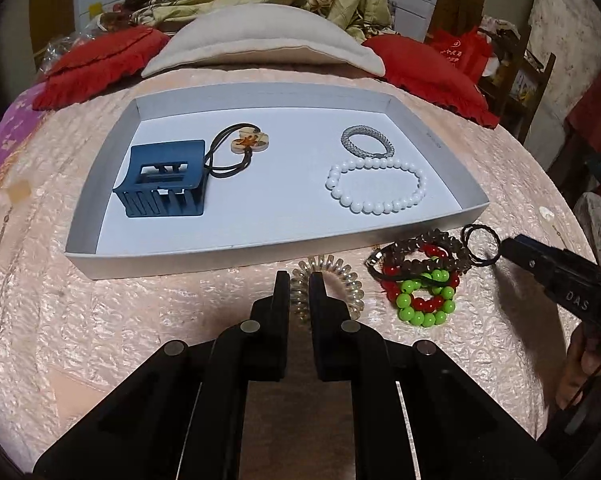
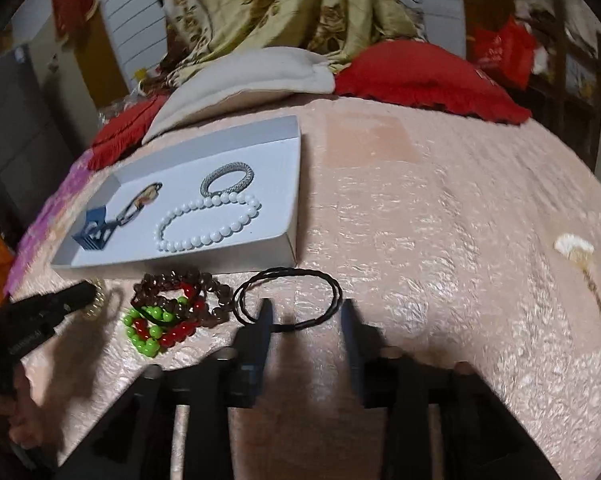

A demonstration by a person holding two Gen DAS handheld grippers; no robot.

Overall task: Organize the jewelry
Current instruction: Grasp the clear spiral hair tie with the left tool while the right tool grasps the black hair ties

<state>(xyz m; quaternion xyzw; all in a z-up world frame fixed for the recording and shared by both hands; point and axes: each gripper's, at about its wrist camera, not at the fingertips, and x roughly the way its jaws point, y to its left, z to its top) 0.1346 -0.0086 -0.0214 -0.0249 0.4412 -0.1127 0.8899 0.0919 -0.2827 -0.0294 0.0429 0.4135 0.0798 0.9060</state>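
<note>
Pinching the clear coil hair tie [image 1: 324, 284] between my left gripper's [image 1: 299, 280] clenched jaws, just before the white tray [image 1: 260, 254]. My right gripper [image 2: 305, 312] stands released, its jaws straddling the black braided cord's [image 2: 288, 296] clasp, right of the beaded bracelets [image 2: 168, 312].

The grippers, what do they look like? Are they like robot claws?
A bit like claws! Each gripper, left and right, is black, with two flat, straight fingers on angled black arms joined by round silver pins. The right one, seen from its side in the left wrist view, has pale letters on it. No cables or sleeves show clearly.
</note>
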